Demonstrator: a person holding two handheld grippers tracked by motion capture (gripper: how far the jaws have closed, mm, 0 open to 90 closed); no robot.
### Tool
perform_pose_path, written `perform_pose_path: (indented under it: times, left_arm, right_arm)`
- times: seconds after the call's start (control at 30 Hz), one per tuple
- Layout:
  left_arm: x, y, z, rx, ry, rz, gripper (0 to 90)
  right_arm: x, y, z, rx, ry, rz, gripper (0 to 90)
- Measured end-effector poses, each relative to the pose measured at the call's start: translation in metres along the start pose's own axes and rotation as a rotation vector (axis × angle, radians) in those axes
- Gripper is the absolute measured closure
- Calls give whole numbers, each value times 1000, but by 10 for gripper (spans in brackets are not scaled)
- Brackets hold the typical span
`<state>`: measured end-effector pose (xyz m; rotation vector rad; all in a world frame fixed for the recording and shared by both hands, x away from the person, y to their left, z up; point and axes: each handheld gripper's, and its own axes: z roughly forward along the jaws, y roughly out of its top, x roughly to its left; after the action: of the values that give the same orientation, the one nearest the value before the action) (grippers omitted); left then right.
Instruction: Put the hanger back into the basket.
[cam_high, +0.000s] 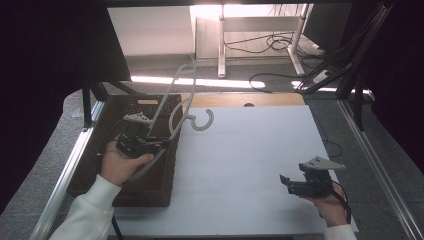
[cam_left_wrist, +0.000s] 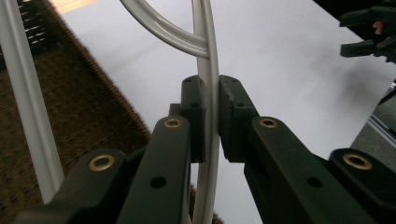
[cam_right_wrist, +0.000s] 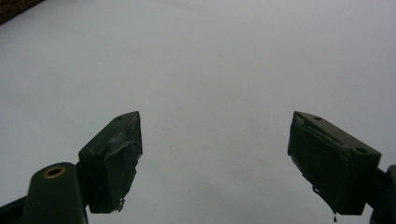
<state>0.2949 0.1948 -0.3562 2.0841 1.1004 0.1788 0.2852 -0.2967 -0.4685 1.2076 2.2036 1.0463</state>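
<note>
Left gripper (cam_left_wrist: 211, 121) clenched on the hanger's (cam_high: 172, 107) thin rail, holding it lifted over the basket (cam_high: 150, 187) at the sheet's (cam_high: 240, 165) left edge, hook toward the far edge. Right gripper (cam_right_wrist: 215, 158) waited released near the right edge, probably ready to take it.

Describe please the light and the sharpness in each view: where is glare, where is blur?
High view: strong glare from the bright floor strip beyond the table; the sides are very dark. Left gripper view: the clothes hanger between the jaws is sharp, the woven basket is blurred. Right gripper view: dim, even light on the white table; no glare.
</note>
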Motion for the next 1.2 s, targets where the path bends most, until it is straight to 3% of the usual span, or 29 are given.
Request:
perform_pose_path:
  times: [0.67, 1.2]
  left_arm:
    - [27, -30, -17, 13, 55, -16, 823]
    - [50, -54, -20, 68, 105, -9, 823]
  right_arm:
    - [1, 0, 0, 0, -1, -6, 185]
    - [0, -1, 1, 2, -6, -9, 185]
